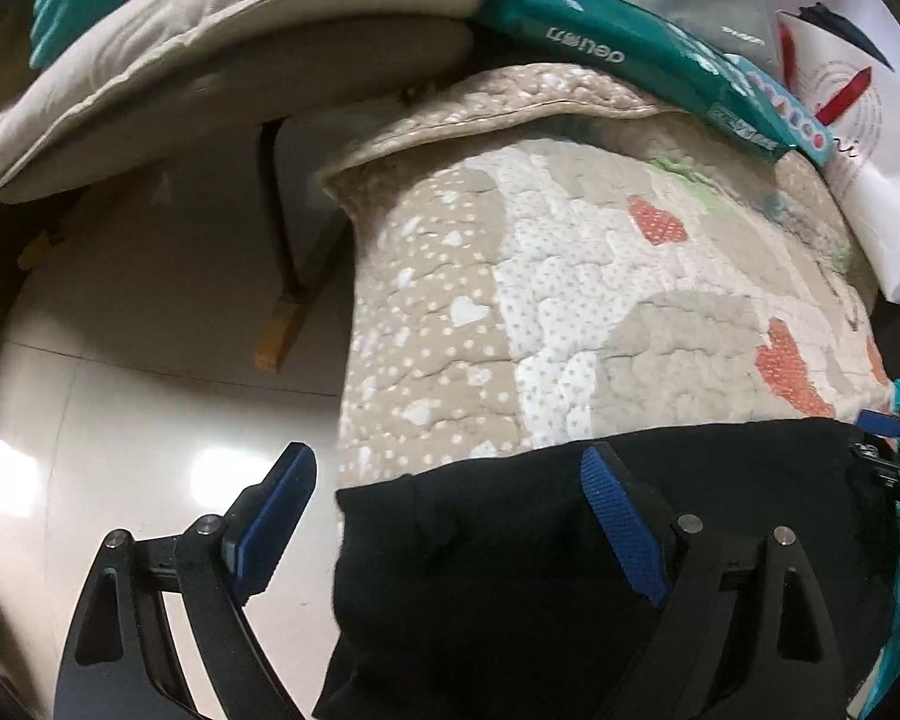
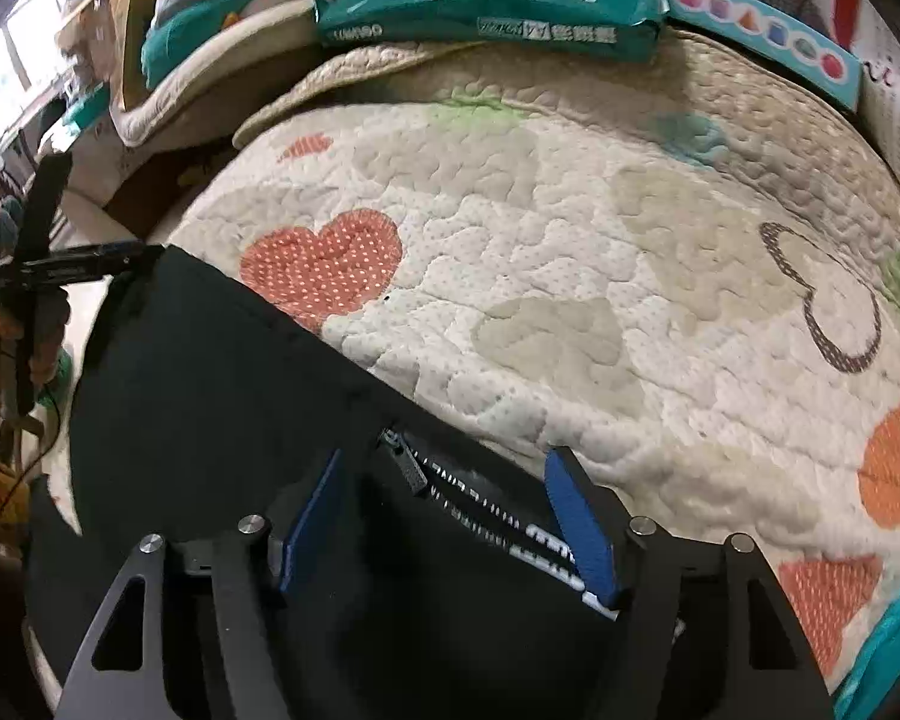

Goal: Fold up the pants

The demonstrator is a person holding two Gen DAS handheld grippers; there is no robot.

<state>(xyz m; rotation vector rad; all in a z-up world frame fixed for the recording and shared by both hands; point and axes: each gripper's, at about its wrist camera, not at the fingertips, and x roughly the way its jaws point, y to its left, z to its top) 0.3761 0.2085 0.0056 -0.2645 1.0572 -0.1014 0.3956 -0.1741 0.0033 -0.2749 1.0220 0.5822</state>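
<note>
Lying at the 6 o'clock edge of the heart-patterned quilt (image 2: 570,276), the black pants (image 2: 222,360) spread flat, zipper (image 2: 405,462) showing; the right gripper (image 2: 450,516) hovers over them with fingers spread wide, grasping nothing. The left gripper (image 1: 450,516) likewise gapes, one finger (image 1: 621,516) above the pants (image 1: 480,570), the other over the floor (image 1: 150,420) at 9 o'clock; a green package (image 2: 492,12) rests at 12 o'clock.

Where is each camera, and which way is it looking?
Left wrist: sits on the left tool, looking along its open fingers at the black pants at the quilt's edge, floor beside.
Right wrist: sits on the right tool, open over the pants' zipper; the left tool shows far left.
Both share pants, quilt, and the green pack.
</note>
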